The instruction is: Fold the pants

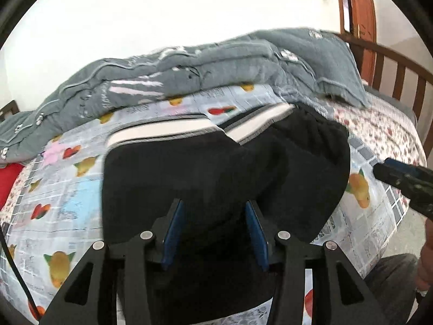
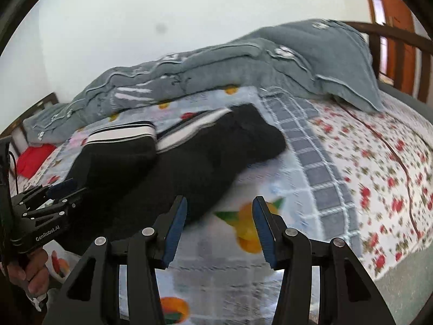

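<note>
Black pants with white and grey striped bands lie folded over on the patterned bedsheet. My left gripper hovers over their near part with its blue pads apart and nothing pinched; black cloth lies under it. From the right wrist view the same left gripper sits at the pants' left side, held by a hand. My right gripper stands open above bare sheet just off the pants' right edge, nothing between its fingers. It shows as a dark tip at the far right of the left wrist view.
A rumpled grey quilt and grey pillow lie along the far side of the bed. A wooden rail bounds the right end, with a door behind. Something red lies at the left. Floral sheet spreads to the right.
</note>
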The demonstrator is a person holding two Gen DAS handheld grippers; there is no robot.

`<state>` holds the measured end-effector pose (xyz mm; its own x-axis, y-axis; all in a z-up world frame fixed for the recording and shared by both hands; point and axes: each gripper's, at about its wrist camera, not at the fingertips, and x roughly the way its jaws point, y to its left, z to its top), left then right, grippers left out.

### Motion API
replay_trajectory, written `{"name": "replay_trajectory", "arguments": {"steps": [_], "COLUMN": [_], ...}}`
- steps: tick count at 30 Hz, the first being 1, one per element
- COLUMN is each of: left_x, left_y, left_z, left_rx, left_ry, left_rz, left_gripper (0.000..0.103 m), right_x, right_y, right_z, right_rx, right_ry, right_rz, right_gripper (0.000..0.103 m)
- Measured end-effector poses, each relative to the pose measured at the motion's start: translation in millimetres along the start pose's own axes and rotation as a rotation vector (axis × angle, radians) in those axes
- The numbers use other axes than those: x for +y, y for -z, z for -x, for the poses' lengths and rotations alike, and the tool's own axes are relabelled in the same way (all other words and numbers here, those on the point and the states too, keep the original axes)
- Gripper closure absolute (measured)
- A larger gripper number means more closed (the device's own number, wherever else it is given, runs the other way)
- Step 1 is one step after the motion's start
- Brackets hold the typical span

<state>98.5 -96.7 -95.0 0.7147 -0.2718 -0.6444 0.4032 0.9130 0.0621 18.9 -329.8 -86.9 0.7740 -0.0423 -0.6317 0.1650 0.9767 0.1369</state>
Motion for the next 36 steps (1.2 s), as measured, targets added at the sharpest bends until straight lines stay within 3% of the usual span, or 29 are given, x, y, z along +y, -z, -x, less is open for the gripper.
{"name": "replay_trajectory", "arguments": {"steps": [3,10,17,21,23,28,29,30,32,36], "left_x": [17,65,115,144,155,145,137,131,115,84], "left_y": [-2,4,45,72,82,92,93,93,94,93], "left_z": [14,24,24,24,26,31,32,32,31,8], "left_rx": [-0.034,-0.038,0.000,0.040,0.052,0.053,0.047,0.043,0.038,0.087], "left_ry": [-0.020,-0.102,-0.169,-0.116,-0.055,0.086,0.120,0.144,0.180,0.200], "left_rz": [0.024,0.086,0.184,0.294,0.337,0.287,0.261,0.243,0.214,0.213], "left_gripper": [0.049,0.049,0.049,0.049,0.049,0.049,0.049,0.047,0.038,0.034], "right_x": [17,49,69,68,66,60,61,63,67,70], "right_y": [-6,-14,-11,-7,-6,-2,-3,-4,-10,-30], "right_z": [-2,-11,-39,-68,-82,-122,-127,-129,-132,-116], "right_rx": [-0.005,0.006,0.072,0.168,0.191,0.261,0.260,0.255,0.278,0.229], "right_ry": [-0.015,-0.073,-0.151,-0.249,-0.281,-0.395,-0.401,-0.395,-0.410,-0.447], "right_rz": [0.027,0.056,0.031,-0.053,-0.096,-0.233,-0.244,-0.236,-0.205,-0.169], "right_gripper": [0.053,0.051,0.049,0.049,0.049,0.049,0.054,0.066,0.080,0.085]}}
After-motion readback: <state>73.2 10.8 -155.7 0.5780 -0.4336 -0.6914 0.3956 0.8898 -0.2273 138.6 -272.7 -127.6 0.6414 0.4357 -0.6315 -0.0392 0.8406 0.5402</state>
